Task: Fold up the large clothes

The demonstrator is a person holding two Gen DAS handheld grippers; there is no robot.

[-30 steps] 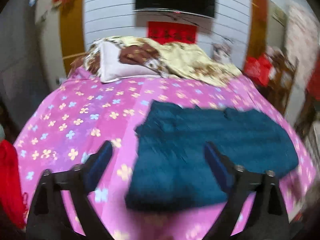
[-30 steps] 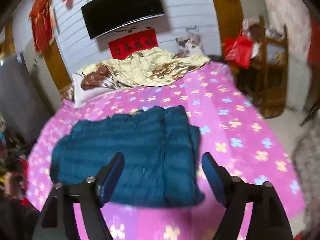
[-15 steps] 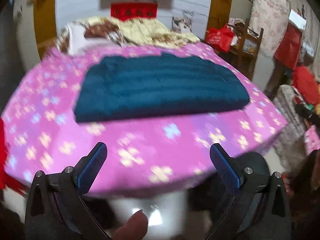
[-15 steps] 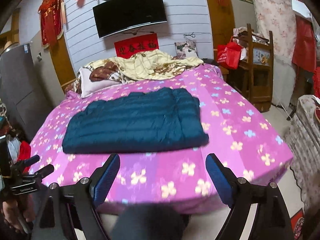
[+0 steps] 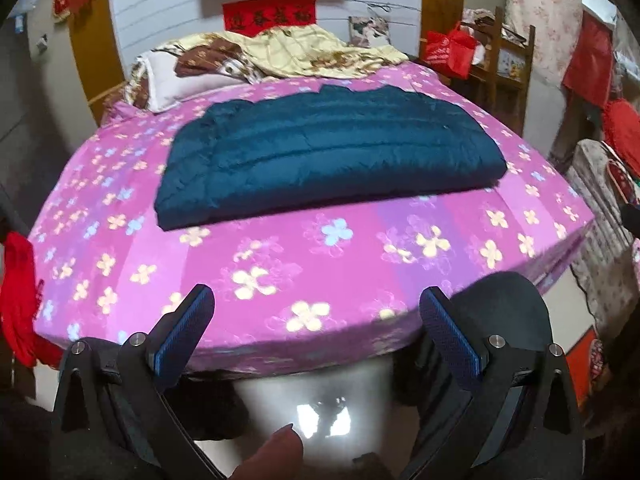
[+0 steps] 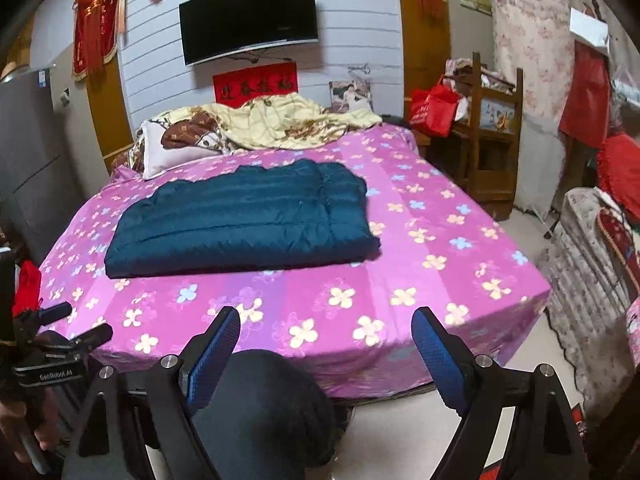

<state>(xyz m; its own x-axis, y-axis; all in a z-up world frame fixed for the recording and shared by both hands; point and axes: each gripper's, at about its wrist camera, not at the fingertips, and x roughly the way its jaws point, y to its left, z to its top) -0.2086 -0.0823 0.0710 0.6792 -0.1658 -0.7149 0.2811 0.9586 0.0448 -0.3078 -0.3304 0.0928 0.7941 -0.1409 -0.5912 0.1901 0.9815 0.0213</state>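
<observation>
The right wrist view takes in the bed (image 6: 420, 264) to its right edge, and only there does the left gripper (image 6: 76, 324) appear, at the frame's left. The dark teal quilted garment (image 5: 320, 160) lies folded flat mid-bed, apparently in layers. Both grippers hang off the foot of the bed; the right gripper (image 6: 326, 334) has its jaws wide apart and empty, as has the left.

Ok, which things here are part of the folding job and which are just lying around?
Job: dark teal quilted garment, folded on the pink flowered bed; left gripper, right gripper.
Lying about: pillow, yellow quilt, red bag, wooden shelf.
</observation>
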